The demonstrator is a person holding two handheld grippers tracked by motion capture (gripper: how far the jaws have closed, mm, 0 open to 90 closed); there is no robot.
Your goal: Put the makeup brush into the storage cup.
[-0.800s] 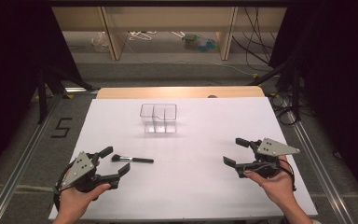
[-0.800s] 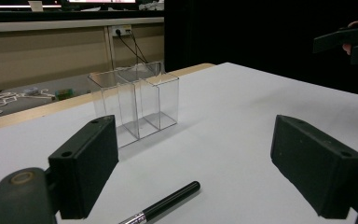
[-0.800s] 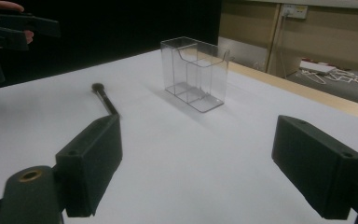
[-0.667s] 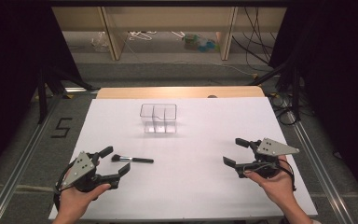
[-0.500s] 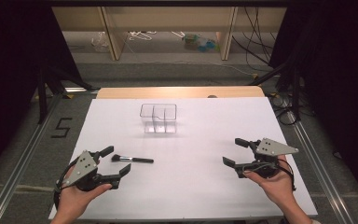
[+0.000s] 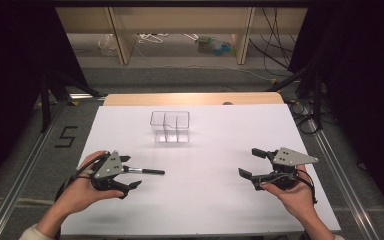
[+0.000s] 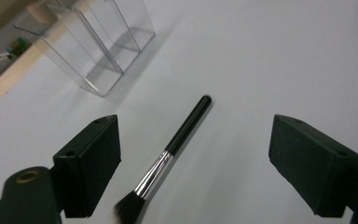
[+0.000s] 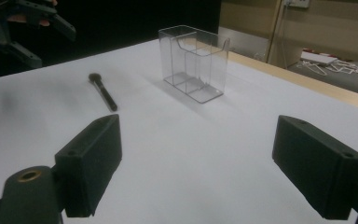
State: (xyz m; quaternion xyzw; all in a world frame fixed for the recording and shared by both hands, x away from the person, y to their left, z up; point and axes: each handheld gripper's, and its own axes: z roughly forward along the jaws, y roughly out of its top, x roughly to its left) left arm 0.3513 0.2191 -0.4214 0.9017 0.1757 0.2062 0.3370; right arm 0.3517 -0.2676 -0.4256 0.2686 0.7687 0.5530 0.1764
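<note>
A: While the left gripper (image 6: 122,172) hangs low over the near left part of the bench (image 6: 215,210), where is the brush (image 6: 144,171) lying?

B: Flat on the white bench, near the left edge, bristles toward that gripper and black handle pointing to the middle. In the left gripper view the brush (image 7: 165,161) runs straight up between the two jaws, which stand wide apart and touch nothing. I'd say the hand is lined up that way so the jaws can close across the metal collar.

A: And the right gripper (image 6: 252,165)?

B: It sits near the right edge, well apart from the brush, jaws just as wide and empty. It looks parked there to leave the left hand room.

A: What about the clear box (image 6: 170,126)?

B: It stands upright toward the far edge, in the middle, and its inner walls split it into compartments. Nothing is in it. The right gripper view shows the box (image 8: 193,63) open at the top, which probably makes it the place the brush is meant to go.

A: So the pick-up isn't done?

B: Not yet, in my view; the brush lies loose on the bench.
</note>
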